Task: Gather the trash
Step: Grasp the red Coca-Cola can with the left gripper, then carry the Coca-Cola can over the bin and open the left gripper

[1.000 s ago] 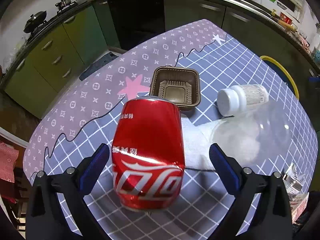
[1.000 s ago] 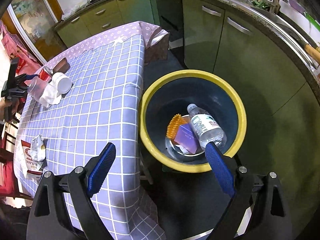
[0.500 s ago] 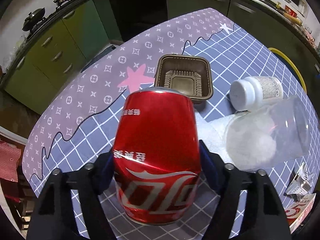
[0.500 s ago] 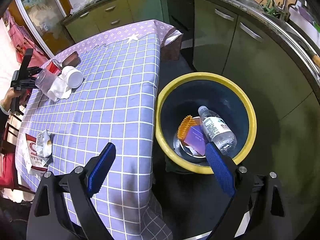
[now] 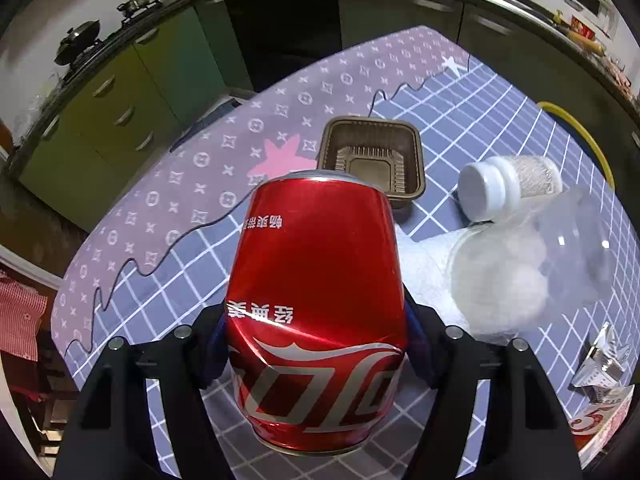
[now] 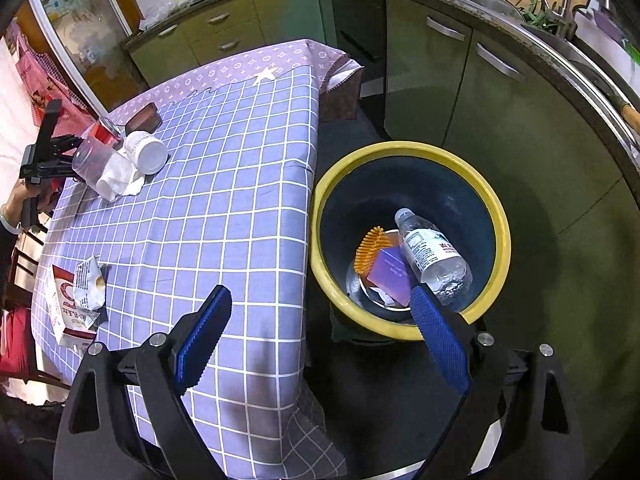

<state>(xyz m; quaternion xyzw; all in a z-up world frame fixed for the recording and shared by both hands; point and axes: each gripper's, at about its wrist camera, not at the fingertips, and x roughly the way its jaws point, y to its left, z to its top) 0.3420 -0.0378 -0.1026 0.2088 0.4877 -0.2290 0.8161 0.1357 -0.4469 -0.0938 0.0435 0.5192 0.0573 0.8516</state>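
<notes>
A dented red cola can (image 5: 316, 312) fills the left wrist view. My left gripper (image 5: 316, 344) is shut on it, a blue pad pressing each side low on the can. From the right wrist view the same can (image 6: 106, 130) shows at the table's far left with the left gripper (image 6: 44, 156) behind it. My right gripper (image 6: 320, 296) hangs open with nothing between its fingers, over the table's near edge. Beside it is the yellow-rimmed trash bin (image 6: 408, 148), which holds a water bottle (image 6: 432, 256), an orange brush (image 6: 372, 248) and a purple box (image 6: 390, 270).
Behind the can sit a brown plastic tray (image 5: 374, 160) and a white-capped bottle (image 5: 508, 188). A clear cup (image 5: 532, 264) lies on a white tissue (image 5: 424, 276). A foil wrapper (image 5: 604, 360) and a red-and-white packet (image 6: 68, 304) lie near the table edge. Green cabinets (image 6: 460, 80) ring the room.
The left jaws have closed from wide open onto the cola can. The right gripper stays open and has barely shifted.
</notes>
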